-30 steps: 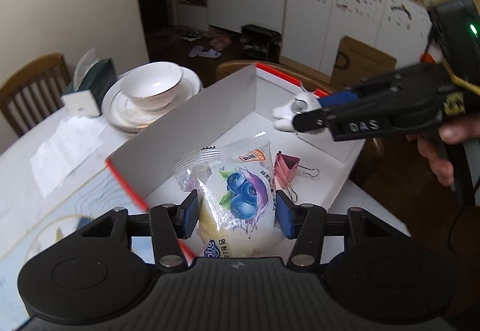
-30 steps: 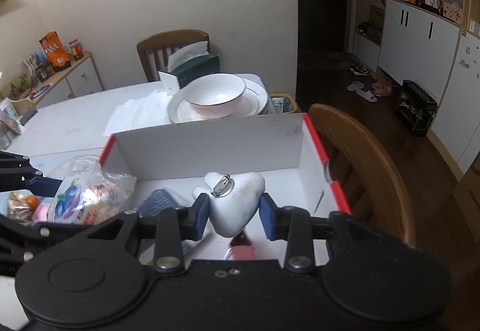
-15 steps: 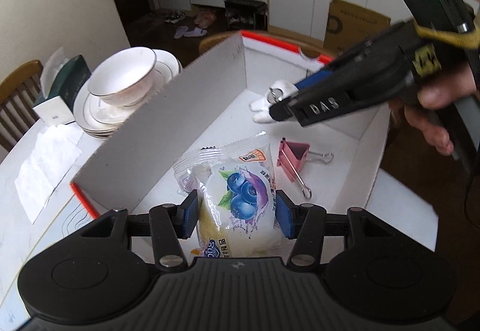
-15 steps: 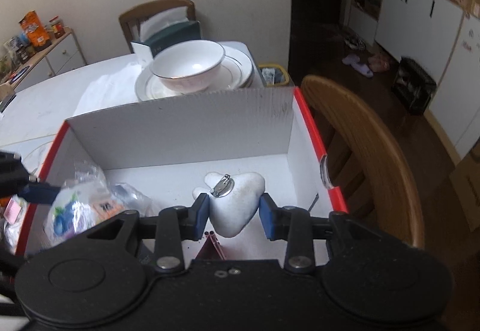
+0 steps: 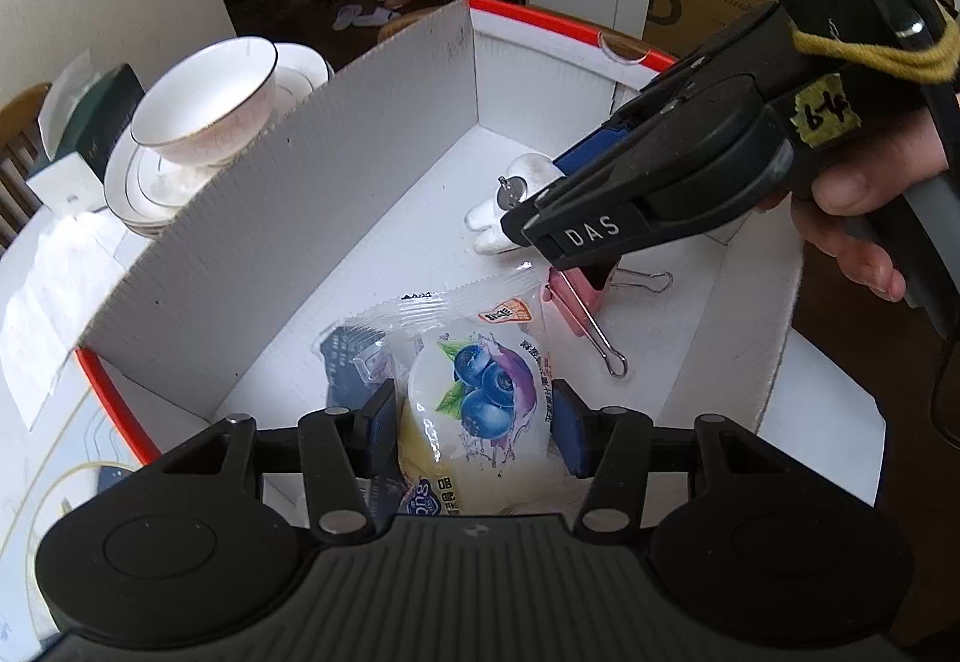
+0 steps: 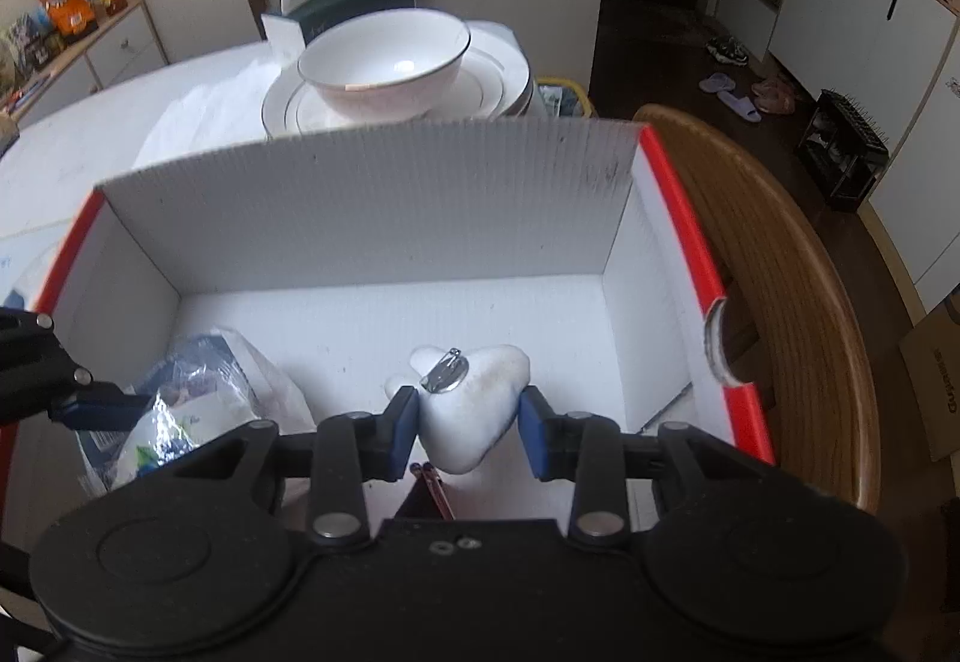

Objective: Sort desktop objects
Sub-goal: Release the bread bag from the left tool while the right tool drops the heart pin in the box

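Note:
My left gripper (image 5: 474, 416) is shut on a clear snack packet with blueberries printed on it (image 5: 480, 398), held low inside a white cardboard box with red rims (image 5: 336, 218). The right gripper (image 6: 469, 425) is shut on a white tooth-shaped brooch with a metal pin (image 6: 474, 404), also down inside the box (image 6: 372, 218). In the left wrist view the right gripper (image 5: 528, 230) reaches in from the right with the white brooch (image 5: 510, 206) at its tip. A pink binder clip (image 5: 576, 308) lies on the box floor between them. The snack packet (image 6: 180, 410) shows at lower left of the right wrist view.
A white bowl on stacked plates (image 5: 204, 110) and a dark tissue box (image 5: 90, 122) stand behind the box on the white table (image 5: 36, 290). A wooden chair back (image 6: 798, 314) curves just right of the box. A person's hand (image 5: 864, 218) holds the right gripper's handle.
Both grippers have sunk deeper into the box and tipped further down, each keeping its grip. The box walls now fill more of both views.

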Action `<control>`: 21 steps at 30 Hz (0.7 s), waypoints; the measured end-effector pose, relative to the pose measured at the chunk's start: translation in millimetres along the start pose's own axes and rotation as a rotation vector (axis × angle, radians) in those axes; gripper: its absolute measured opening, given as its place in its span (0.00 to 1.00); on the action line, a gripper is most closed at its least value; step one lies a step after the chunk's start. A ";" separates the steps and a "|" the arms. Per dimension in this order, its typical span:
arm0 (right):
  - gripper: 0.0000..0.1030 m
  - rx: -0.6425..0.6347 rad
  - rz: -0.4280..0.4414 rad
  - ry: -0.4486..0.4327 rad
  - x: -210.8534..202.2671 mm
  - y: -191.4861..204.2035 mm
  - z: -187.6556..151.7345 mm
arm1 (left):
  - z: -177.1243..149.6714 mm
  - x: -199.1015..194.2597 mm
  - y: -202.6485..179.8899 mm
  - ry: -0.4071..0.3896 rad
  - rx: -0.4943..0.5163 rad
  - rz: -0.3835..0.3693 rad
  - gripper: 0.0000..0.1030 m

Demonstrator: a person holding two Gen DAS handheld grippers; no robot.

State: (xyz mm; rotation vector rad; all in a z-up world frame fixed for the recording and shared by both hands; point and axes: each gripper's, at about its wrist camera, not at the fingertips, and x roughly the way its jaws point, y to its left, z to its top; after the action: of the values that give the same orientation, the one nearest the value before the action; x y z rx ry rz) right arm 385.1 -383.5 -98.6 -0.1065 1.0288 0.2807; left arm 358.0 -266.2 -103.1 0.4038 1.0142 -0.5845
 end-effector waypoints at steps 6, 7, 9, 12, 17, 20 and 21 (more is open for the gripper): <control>0.34 -0.006 0.000 0.046 10.1 -0.2 2.5 | 3.3 11.5 6.1 0.044 -0.050 -0.025 0.50; 0.34 -0.007 0.001 0.052 12.0 0.0 3.9 | 4.1 13.5 6.4 0.051 -0.055 -0.029 0.50; 0.34 -0.007 0.001 0.066 15.6 0.1 5.0 | 5.7 17.9 6.7 0.064 -0.058 -0.035 0.50; 0.34 -0.006 0.005 0.085 20.9 0.0 5.9 | 7.0 21.2 6.3 0.076 -0.057 -0.042 0.50; 0.37 0.005 0.014 0.103 25.9 -2.3 4.8 | 8.6 25.1 4.1 0.087 -0.050 -0.048 0.51; 0.38 0.004 0.014 0.101 25.6 -3.1 3.9 | 8.6 25.5 3.5 0.081 -0.049 -0.049 0.51; 0.39 0.006 0.017 0.099 24.8 -3.8 3.8 | 8.9 25.6 3.7 0.080 -0.050 -0.050 0.51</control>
State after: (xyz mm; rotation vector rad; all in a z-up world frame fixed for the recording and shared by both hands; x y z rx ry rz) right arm 401.3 -381.9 -118.0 -0.1066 1.1290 0.2899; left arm 376.5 -275.2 -121.1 0.3606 1.1164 -0.5907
